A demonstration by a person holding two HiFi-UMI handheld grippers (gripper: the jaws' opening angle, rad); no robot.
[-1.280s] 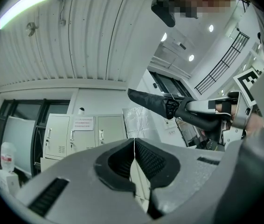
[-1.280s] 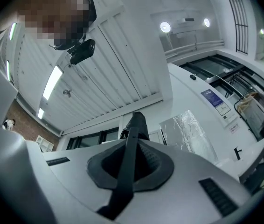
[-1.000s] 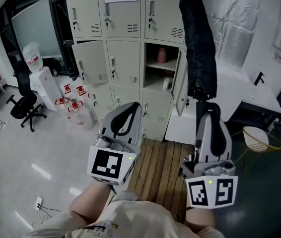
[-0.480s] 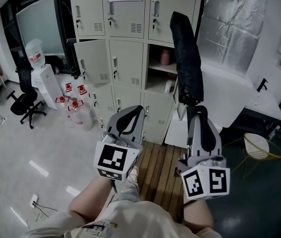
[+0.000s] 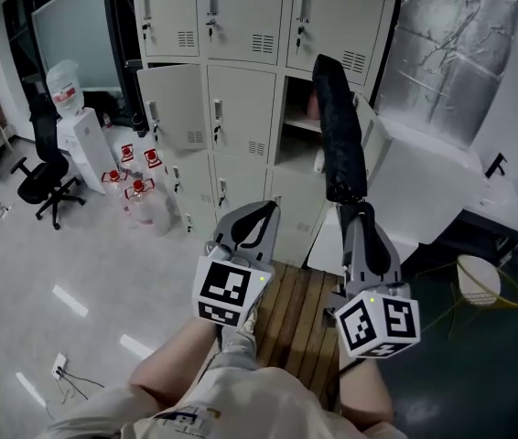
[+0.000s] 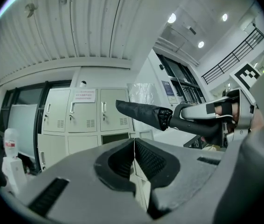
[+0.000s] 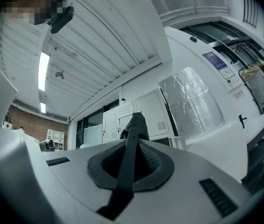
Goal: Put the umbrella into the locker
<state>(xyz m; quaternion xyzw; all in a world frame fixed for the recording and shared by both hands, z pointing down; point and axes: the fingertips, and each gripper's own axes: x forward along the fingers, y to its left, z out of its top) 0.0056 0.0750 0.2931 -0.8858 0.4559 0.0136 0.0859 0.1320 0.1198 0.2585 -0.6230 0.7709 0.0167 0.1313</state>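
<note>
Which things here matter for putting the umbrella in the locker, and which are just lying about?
Job: black folded umbrella; right tongs, shut on it; open compartment of the beige metal locker.
Lying about: white water dispenser; red-capped clear water jugs; black office chair; yellow wire basket.

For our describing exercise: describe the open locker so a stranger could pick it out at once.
Start at the bank of cream lockers along the back wall. In its right-hand column, behind the black umbrella, is the open locker. Unlike its neighbours' blank doors, it shows its inside, with a shelf.
</note>
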